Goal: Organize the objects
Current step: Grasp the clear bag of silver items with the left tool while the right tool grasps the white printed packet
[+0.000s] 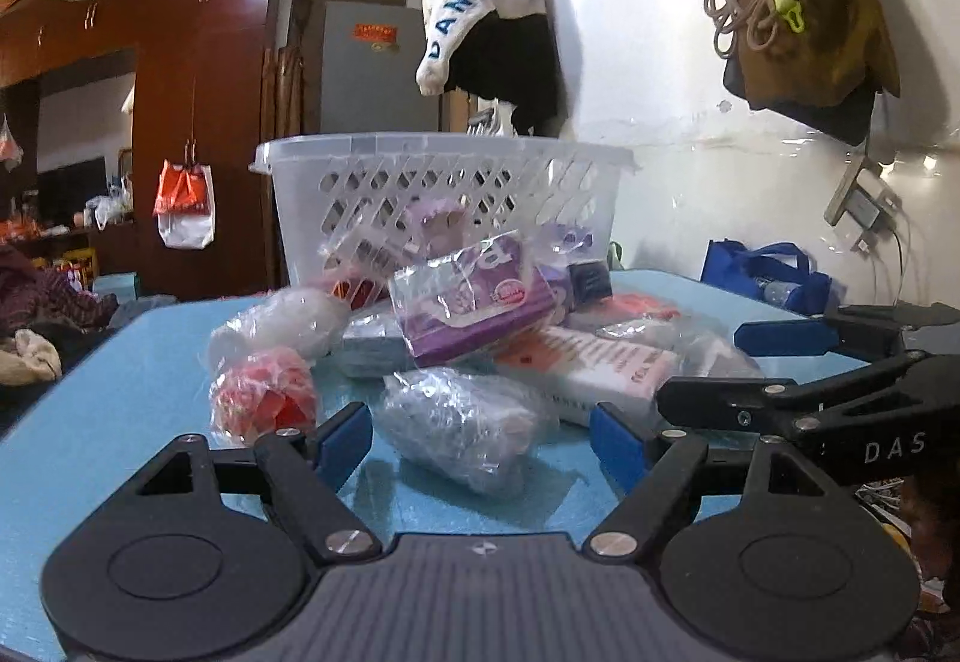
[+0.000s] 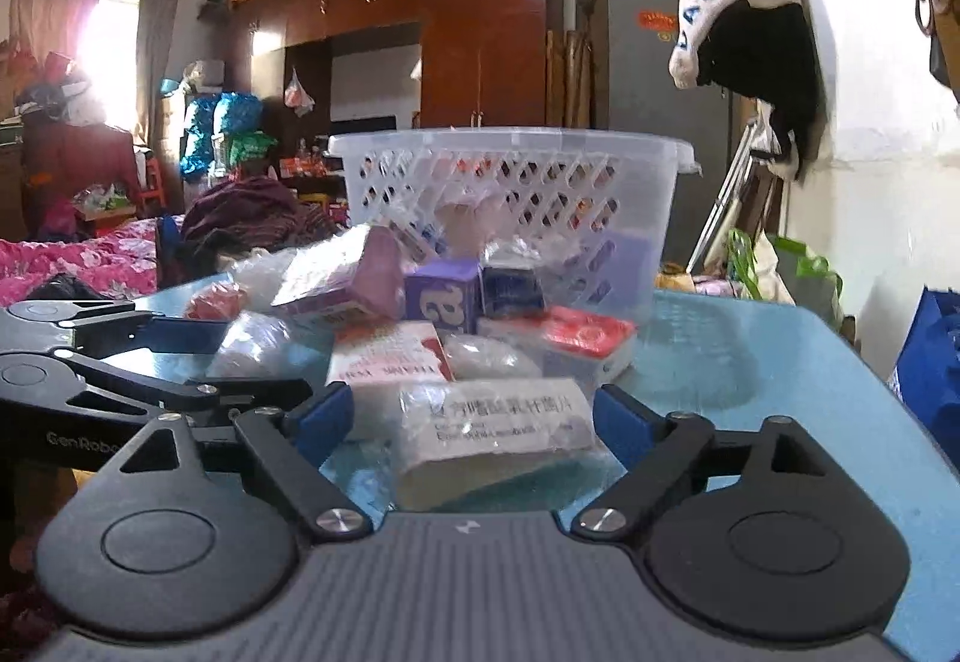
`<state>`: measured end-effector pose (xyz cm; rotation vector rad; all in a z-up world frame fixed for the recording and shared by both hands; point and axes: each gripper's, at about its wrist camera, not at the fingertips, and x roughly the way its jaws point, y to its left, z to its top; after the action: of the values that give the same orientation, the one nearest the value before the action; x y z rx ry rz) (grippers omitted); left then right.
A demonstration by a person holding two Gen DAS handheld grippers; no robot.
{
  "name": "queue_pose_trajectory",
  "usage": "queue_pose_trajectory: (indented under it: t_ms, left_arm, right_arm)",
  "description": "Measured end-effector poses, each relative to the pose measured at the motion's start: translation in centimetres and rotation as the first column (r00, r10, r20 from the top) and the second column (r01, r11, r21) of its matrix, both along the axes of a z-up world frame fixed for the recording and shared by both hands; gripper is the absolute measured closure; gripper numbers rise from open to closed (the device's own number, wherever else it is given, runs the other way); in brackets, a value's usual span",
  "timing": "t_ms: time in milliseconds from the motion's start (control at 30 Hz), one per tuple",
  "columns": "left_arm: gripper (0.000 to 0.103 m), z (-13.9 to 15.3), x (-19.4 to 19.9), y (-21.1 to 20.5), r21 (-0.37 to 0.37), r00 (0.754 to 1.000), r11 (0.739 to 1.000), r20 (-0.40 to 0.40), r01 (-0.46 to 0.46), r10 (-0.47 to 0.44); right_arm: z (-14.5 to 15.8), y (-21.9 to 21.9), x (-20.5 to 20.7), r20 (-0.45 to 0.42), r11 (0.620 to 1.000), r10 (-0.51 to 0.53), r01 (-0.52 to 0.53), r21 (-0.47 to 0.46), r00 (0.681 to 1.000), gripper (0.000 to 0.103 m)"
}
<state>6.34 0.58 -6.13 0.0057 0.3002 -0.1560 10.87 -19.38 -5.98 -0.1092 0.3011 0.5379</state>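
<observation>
Packets in clear wrap lie heaped on the blue table (image 1: pixel 120 380), and your two grippers face the heap side by side.

In the left wrist view, your left gripper (image 1: pixel 480 437) stands with its jaws wide apart; a crinkled clear-wrapped bundle (image 1: pixel 462 422) lies on the table between the blue pads, and neither pad presses on it. A red-and-white packet (image 1: pixel 264 392) sits at ten o'clock from that bundle, a purple packet (image 1: pixel 474 296) at twelve o'clock tops the heap, and the white lattice basket (image 1: pixel 444 194) stands beyond at twelve o'clock, at the table's far edge.

In the right wrist view, your right gripper (image 2: pixel 474 422) is also spread wide, with a white box with printed characters (image 2: pixel 492 434) lying between the pads; whether the pads touch it you cannot tell from this angle, though the box rests on the table. A red-topped packet (image 2: pixel 588 335) lies at one o'clock from the box, close behind it.
</observation>
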Motion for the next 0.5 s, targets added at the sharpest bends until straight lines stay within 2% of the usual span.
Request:
queue_pose_trajectory:
  t_ms: [200,233,300,500]
  left_arm:
    - [0.02,-0.3,0.3,-0.2,0.011,1.0,1.0,-0.001,-0.013,0.013]
    - [0.022,-0.3,0.4,-0.3,0.014,1.0,1.0,0.002,-0.012,0.012]
    - [0.04,-0.2,0.3,-0.3,0.013,1.0,1.0,0.01,-0.011,0.011]
    - [0.041,0.0,-0.4,-0.3,-0.007,0.998,1.0,0.055,0.014,-0.014]
  right_arm:
    - [0.0,-0.6,0.3,-0.023,1.0,0.002,-0.002,0.003,1.0,0.015]
    - [-0.1,-0.8,0.3,-0.023,1.0,0.001,-0.001,0.01,1.0,0.018]
    - [0.0,-0.9,0.2,-0.02,1.0,0.002,-0.002,0.007,1.0,0.022]
    - [0.4,-1.6,-0.4,-0.004,1.0,0.006,-0.006,0.028,1.0,0.023]
